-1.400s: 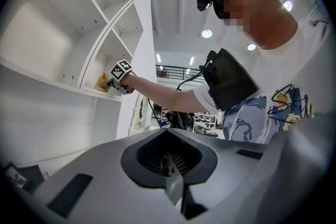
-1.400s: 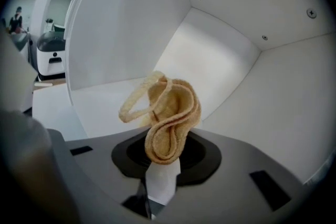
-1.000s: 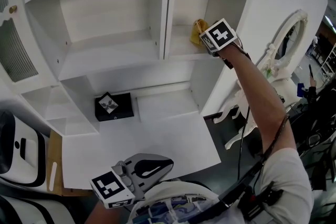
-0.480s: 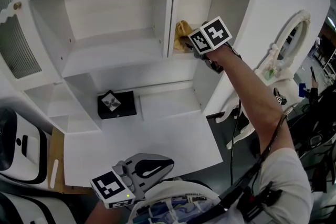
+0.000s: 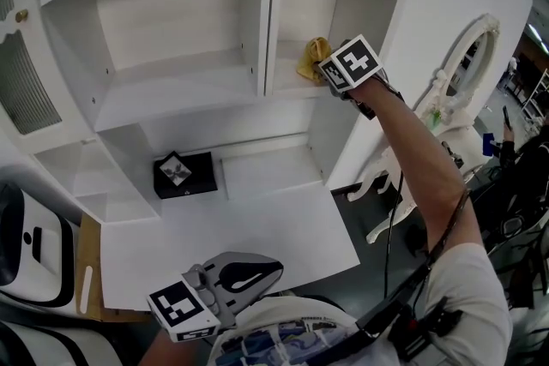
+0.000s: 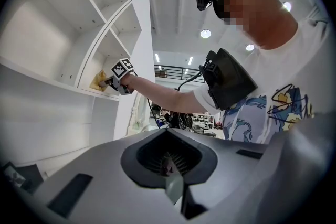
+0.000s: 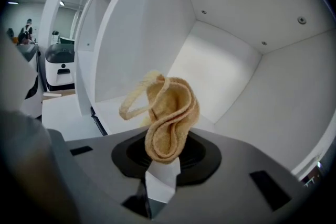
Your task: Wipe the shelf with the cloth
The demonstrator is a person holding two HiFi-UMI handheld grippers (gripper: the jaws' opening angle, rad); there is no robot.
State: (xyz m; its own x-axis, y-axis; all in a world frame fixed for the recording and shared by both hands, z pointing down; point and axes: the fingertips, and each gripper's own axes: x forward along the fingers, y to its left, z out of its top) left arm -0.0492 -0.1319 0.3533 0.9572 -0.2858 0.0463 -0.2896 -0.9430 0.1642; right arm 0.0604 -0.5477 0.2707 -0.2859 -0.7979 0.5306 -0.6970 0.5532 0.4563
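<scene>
The right gripper (image 7: 161,178) has its jaws clenched on a folded yellow cloth (image 7: 170,123), held over the white shelf (image 5: 287,78) in the cabinet's (image 5: 463,4) right compartment, at one o'clock in the head view. The left gripper (image 6: 172,182), jaws together on nothing, sits at seven o'clock.

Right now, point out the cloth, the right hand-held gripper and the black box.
cloth (image 5: 312,58), head view, middle of the bunched fabric.
right hand-held gripper (image 7: 162,176), right gripper view, where its jaws pinch the cloth.
black box (image 5: 184,174), head view, top face.
</scene>
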